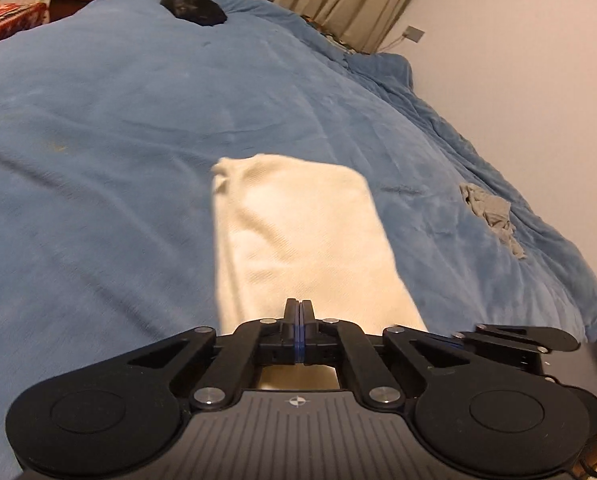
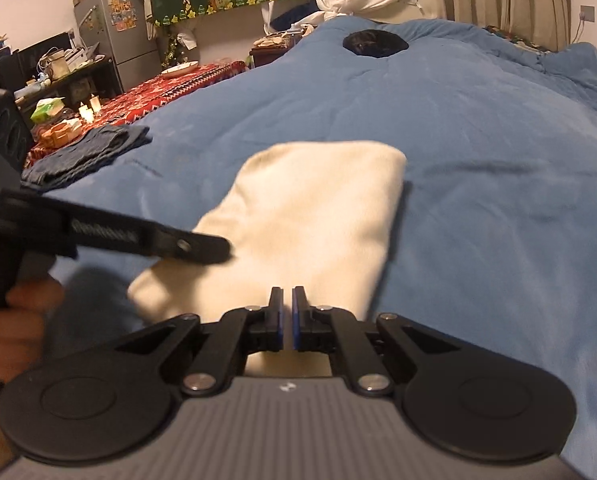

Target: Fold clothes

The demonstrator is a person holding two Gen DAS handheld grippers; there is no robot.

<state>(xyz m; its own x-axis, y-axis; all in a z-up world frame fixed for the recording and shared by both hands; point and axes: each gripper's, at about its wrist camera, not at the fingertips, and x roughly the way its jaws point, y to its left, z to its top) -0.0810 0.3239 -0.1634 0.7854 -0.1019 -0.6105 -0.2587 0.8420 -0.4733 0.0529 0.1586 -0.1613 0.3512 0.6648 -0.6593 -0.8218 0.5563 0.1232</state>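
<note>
A cream folded garment [image 1: 298,240] lies on the blue bedspread [image 1: 118,140]; it also shows in the right wrist view [image 2: 314,208]. My left gripper [image 1: 299,305] has its jaws pressed together, above the garment's near end, with no cloth seen between them. My right gripper [image 2: 286,294] has its jaws a narrow gap apart, empty, over the garment's near edge. The left gripper also shows from the side in the right wrist view [image 2: 202,246], over the garment's left edge.
A folded dark blue garment [image 2: 86,152] lies at the bed's left edge. A crumpled grey garment [image 1: 492,216] lies at the right. A black round object [image 1: 194,8] sits at the far end. A red-clothed table [image 2: 170,88] with clutter stands left of the bed.
</note>
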